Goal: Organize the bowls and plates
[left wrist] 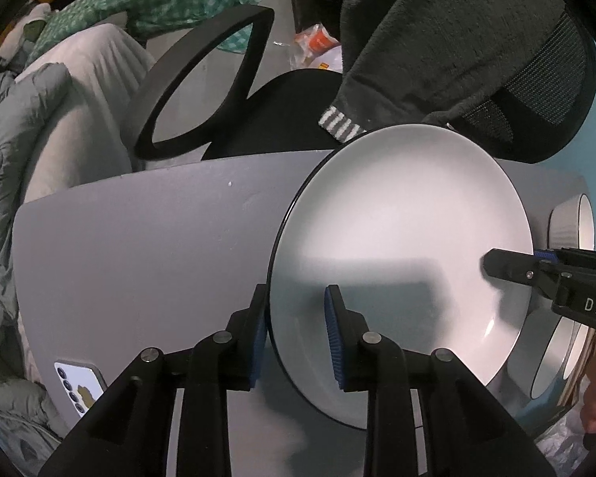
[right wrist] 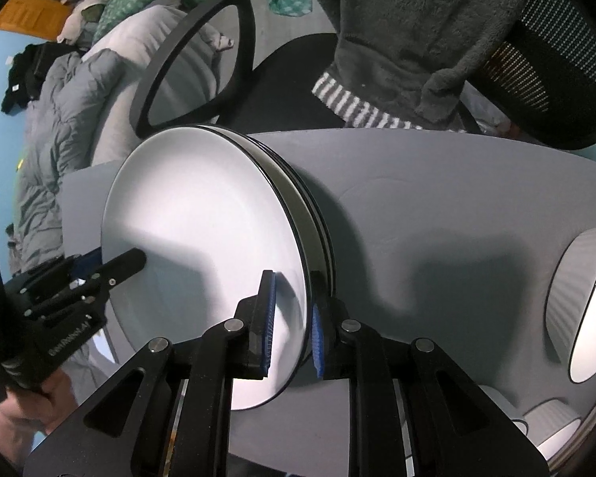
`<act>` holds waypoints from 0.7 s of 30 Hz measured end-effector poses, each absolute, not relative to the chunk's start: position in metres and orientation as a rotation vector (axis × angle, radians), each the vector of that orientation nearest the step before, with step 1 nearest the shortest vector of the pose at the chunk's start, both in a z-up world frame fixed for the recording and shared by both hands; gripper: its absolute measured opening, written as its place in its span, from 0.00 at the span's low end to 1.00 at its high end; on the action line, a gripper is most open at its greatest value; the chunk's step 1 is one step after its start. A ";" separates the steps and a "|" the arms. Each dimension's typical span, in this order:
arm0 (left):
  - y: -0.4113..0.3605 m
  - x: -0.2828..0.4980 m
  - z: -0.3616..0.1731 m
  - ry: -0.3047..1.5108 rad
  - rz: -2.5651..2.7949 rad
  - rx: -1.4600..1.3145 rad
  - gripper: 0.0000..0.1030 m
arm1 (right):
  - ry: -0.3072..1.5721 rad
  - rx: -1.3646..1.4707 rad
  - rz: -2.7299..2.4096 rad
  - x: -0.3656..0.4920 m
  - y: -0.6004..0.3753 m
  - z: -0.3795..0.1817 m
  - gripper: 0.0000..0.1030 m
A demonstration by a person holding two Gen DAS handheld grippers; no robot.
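A white plate with a black rim [left wrist: 401,238] lies on top of a stack of like plates [right wrist: 316,214] on the grey table [left wrist: 139,246]. My left gripper [left wrist: 296,334] straddles the plate's near rim, one pad under it and one over it, with a gap still showing, so it is open. My right gripper [right wrist: 294,318] straddles the same top plate [right wrist: 202,230] at the opposite rim, jaws close to it but not clearly pressed. Each gripper shows in the other's view, the right [left wrist: 508,268] and the left [right wrist: 115,266]. A ribbed white bowl [right wrist: 584,302] stands at the right.
A black office chair [left wrist: 202,83] with a dark fleece garment [left wrist: 437,39] stands behind the table. A phone [left wrist: 79,385] lies near the table's left front edge. More ribbed bowls [right wrist: 552,425] sit at the right front. Bedding [left wrist: 16,159] lies to the left.
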State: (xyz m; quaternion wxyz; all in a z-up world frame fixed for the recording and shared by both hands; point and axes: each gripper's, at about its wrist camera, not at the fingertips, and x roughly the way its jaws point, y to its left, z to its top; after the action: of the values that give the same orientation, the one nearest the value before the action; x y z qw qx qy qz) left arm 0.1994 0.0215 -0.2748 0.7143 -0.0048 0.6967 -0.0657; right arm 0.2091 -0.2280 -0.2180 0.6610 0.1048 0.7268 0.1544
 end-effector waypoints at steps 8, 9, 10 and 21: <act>0.026 0.199 -0.270 1.531 -0.153 -0.024 0.27 | 1.676 0.219 0.320 0.211 -0.221 -0.209 0.37; 0.026 0.199 -0.269 1.529 -0.154 -0.027 0.29 | 1.679 0.218 0.316 0.210 -0.220 -0.208 0.37; 0.026 0.198 -0.269 1.529 -0.153 -0.031 0.29 | 1.683 0.216 0.311 0.210 -0.220 -0.208 0.38; 0.019 0.181 -0.251 1.497 -0.153 -0.034 0.40 | 1.657 0.194 0.252 0.201 -0.220 -0.191 0.44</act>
State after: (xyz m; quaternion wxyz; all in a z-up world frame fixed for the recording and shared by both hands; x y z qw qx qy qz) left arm 0.1805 0.0186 -0.2515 0.7300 -0.0153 0.6797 -0.0694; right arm 0.2009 -0.2196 -0.1912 0.6647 0.0861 0.7337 0.1115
